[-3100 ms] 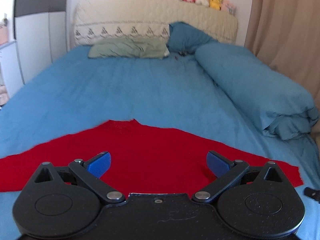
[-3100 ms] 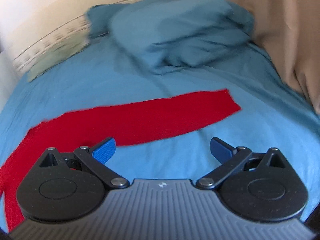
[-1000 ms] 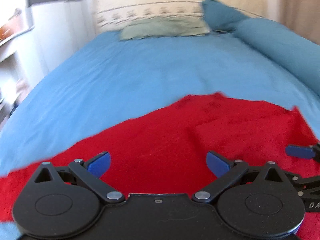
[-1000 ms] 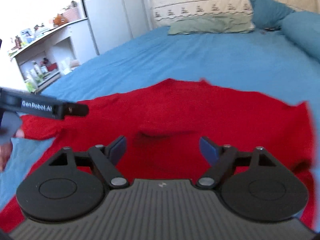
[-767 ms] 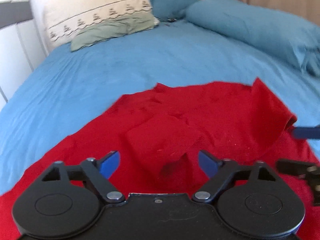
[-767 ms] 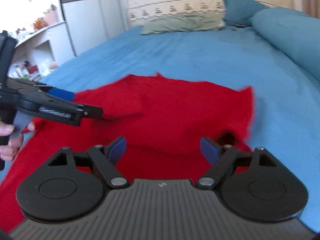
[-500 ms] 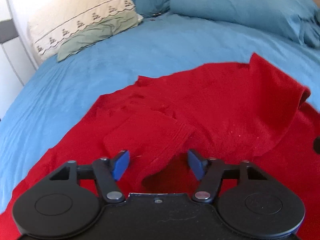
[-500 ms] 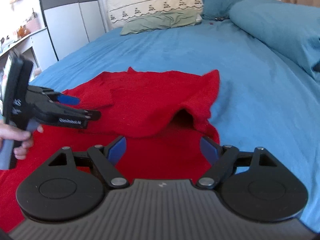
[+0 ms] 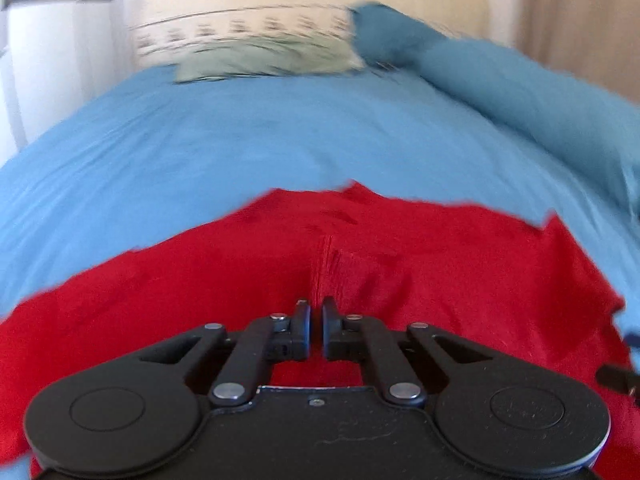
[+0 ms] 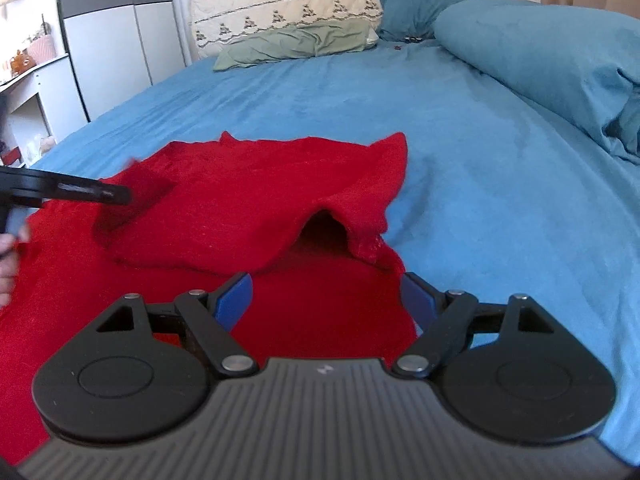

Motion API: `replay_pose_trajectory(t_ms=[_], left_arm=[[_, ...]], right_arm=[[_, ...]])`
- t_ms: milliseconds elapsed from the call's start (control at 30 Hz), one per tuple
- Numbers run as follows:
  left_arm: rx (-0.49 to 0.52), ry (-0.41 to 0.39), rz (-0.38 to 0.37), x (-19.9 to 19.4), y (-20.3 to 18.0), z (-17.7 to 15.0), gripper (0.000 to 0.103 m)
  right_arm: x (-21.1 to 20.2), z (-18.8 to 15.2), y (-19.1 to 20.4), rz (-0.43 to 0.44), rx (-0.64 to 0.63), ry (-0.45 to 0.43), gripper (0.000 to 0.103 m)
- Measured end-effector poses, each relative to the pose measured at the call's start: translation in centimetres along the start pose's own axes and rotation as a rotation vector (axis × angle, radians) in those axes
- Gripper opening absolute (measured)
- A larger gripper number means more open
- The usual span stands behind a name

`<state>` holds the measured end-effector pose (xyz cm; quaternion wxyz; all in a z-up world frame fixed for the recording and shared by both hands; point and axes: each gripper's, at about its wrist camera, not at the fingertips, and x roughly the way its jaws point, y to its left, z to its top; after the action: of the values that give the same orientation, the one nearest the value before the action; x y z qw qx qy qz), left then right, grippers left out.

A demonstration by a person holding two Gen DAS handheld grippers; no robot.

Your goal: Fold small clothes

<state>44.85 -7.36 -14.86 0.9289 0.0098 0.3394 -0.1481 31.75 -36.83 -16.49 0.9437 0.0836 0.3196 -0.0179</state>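
A red knit garment (image 10: 248,200) lies on the blue bed, its right sleeve folded over the body with a raised hollow fold at its edge. It fills the lower left wrist view (image 9: 460,264). My left gripper (image 9: 316,312) is shut on a pinched ridge of the red cloth; it also shows at the left of the right wrist view (image 10: 116,194), holding a fold of cloth. My right gripper (image 10: 326,300) is open and empty, just above the garment's near right part.
The blue bedsheet (image 10: 480,168) spreads all around. A rolled blue duvet (image 10: 560,64) lies along the right side. A green pillow (image 10: 296,44) and a blue pillow (image 10: 408,4) rest by the headboard. A white wardrobe (image 10: 112,40) stands at left.
My left gripper has closed on the folded red cloth and its view has swung, now blurred. The right gripper has let the right sleeve lie folded over the body and stays open.
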Motion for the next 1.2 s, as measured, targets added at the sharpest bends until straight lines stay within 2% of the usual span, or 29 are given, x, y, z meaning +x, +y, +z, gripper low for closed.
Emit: replay_pose_trajectory(t_ms=[100,167,200,300,333,433,500,533,567,600,633,800,900,1000,1100,1200], left_arm=[[-0.185,-0.015,0.018,-1.1,3.8,-1.5,0.007],[-0.273,-0.013,0.005,-1.6,5.6,-2.8,0.008],[-0.297,-0.006,-0.017,-1.6,6.2,-3.3,0.015],[-0.313,0.006,-0.058,-1.4,6.5,-4.3,0.050],[-0.322,-0.005,-0.079,-1.4,6.5,-4.4,0.056],[-0.349,-0.022,-0.085,-1.0,6.3,-4.0,0.058],[-0.376,-0.023,-0.090,-0.6,6.7,-3.8,0.056],[-0.380,-0.027,-0.090,-0.4,6.5,-3.6,0.052],[-0.375,-0.029,-0.078,-0.2,6.4,-3.4,0.043],[-0.361,-0.029,-0.065,-0.2,6.5,-3.4,0.010],[-0.345,-0.022,-0.055,-0.1,6.4,-3.1,0.006],[-0.324,-0.098,-0.038,-1.4,6.9,-2.6,0.006],[-0.310,-0.161,-0.003,-2.6,7.4,-2.2,0.006],[-0.295,-0.214,0.045,-3.6,8.2,-2.6,0.006],[-0.318,-0.199,0.082,-3.4,9.7,-3.8,0.006],[-0.368,-0.151,0.077,-2.6,11.1,-5.3,0.006]], right_arm=[[0.0,-0.2,-0.3,0.004,0.028,-0.004,0.097],[0.1,-0.3,-0.4,0.004,0.039,-0.003,0.097],[0.1,-0.3,-0.4,0.005,0.040,0.000,0.097],[0.2,-0.2,-0.4,-0.005,0.026,0.005,0.097],[0.2,-0.1,-0.3,-0.015,0.017,0.005,0.097],[0.4,0.0,-0.4,-0.042,-0.004,0.003,0.097],[0.6,0.0,-0.3,-0.086,-0.029,-0.001,0.097],[0.8,0.1,-0.3,-0.115,-0.045,-0.004,0.097],[1.0,0.2,-0.4,-0.147,-0.056,-0.011,0.097],[1.2,0.2,-0.5,-0.169,-0.058,-0.016,0.097],[1.6,0.4,-0.8,-0.181,-0.051,-0.015,0.097],[3.8,1.5,-0.7,-0.180,-0.046,0.001,0.096],[4.9,2.1,0.2,-0.171,-0.058,0.004,0.095],[5.6,2.2,0.1,-0.221,-0.060,0.004,0.094],[5.3,1.8,-1.1,-0.268,-0.036,0.003,0.094],[4.7,1.4,-2.8,-0.259,-0.001,0.010,0.093]])
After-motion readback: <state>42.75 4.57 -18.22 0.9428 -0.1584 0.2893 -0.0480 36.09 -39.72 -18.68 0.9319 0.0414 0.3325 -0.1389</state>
